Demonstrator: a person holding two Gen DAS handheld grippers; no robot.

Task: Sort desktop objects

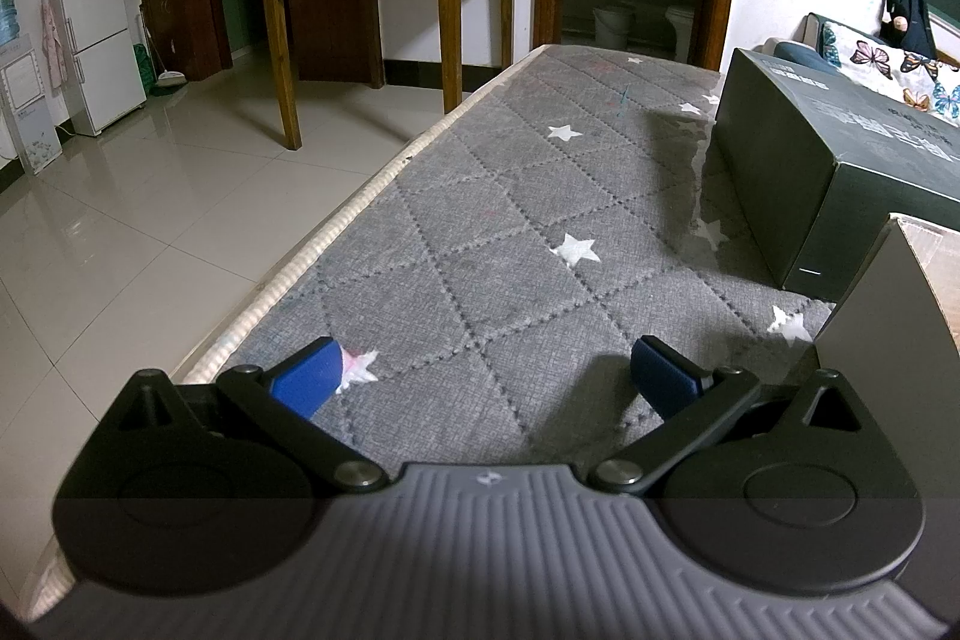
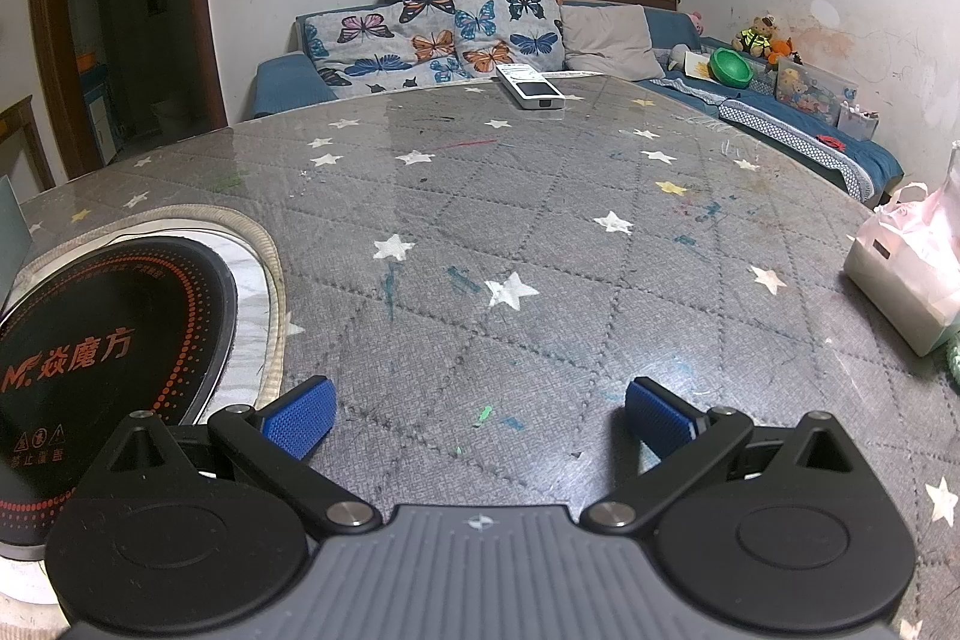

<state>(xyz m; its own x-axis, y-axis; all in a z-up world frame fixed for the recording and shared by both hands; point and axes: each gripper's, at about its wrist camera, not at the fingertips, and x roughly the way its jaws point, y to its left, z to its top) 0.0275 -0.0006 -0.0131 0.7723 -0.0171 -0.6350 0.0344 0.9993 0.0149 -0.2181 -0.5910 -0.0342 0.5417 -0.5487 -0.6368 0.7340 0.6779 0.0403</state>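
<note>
**Sorting not yet begun**

Poised low over the star-print table (image 2: pixel 540 220), left gripper (image 1: pixel 486 376) and right gripper (image 2: pixel 480 412), fingers apart and empty. Nothing gathered so far, by the look of it: remote (image 2: pixel 531 87) at the far edge, tissue pack (image 2: pixel 906 274) right, dark box (image 1: pixel 840 160) beside the left gripper.

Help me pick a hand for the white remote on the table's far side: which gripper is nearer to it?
Right. The right gripper faces the remote across the table, open. The left gripper shows no remote, only the dark box.
</note>
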